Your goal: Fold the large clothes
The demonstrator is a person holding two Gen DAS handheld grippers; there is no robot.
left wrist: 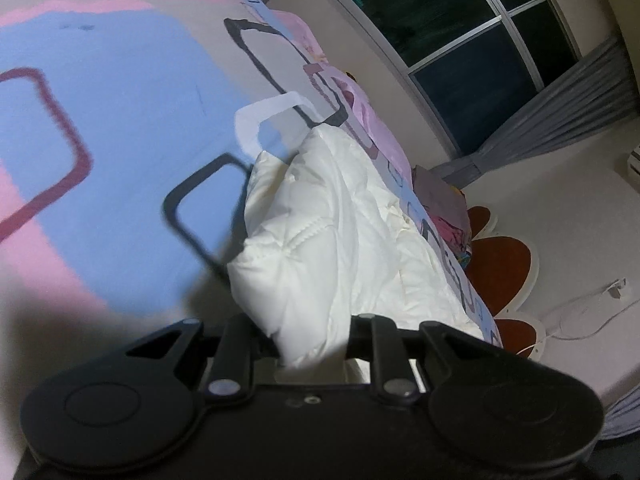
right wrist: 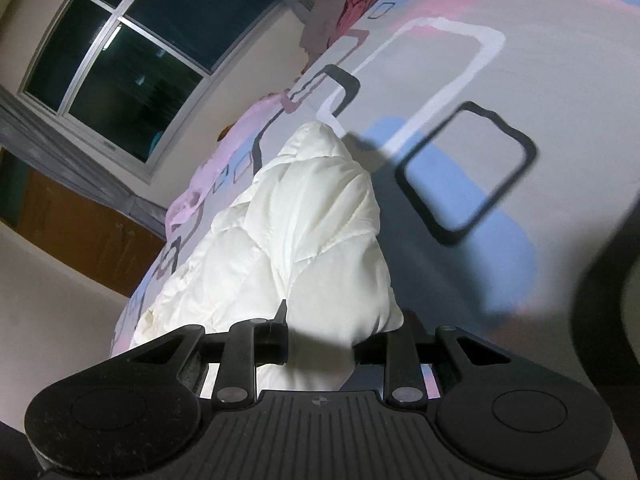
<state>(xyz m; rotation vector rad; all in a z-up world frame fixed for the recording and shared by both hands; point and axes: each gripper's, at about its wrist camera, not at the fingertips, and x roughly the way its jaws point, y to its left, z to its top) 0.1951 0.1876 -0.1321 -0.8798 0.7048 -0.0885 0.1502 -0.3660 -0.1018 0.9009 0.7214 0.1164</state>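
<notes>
Here a bed (left wrist: pixel 120 128) is spread with a smooth sheet printed in blue, pink and grey patches and rounded dark outlines, beside a pale wall with a dark window (left wrist: pixel 472 28) and grey curtain (left wrist: pixel 560 120). A white quilted jacket (left wrist: pixel 328 232), puffy and creased, is lifted over the bed, its cloth pinched by the left tongs (left wrist: pixel 312 354) and the right tongs (right wrist: pixel 320 344).

You are looking at a bed sheet (left wrist: pixel 120 92) printed with blue and pink patches and dark rounded squares. A dark window (left wrist: pixel 472 40) with grey curtains (left wrist: pixel 560 120) is showing behind, and a small pile of clothes (left wrist: pixel 444 204) is lying at the sheet's far edge.
</notes>
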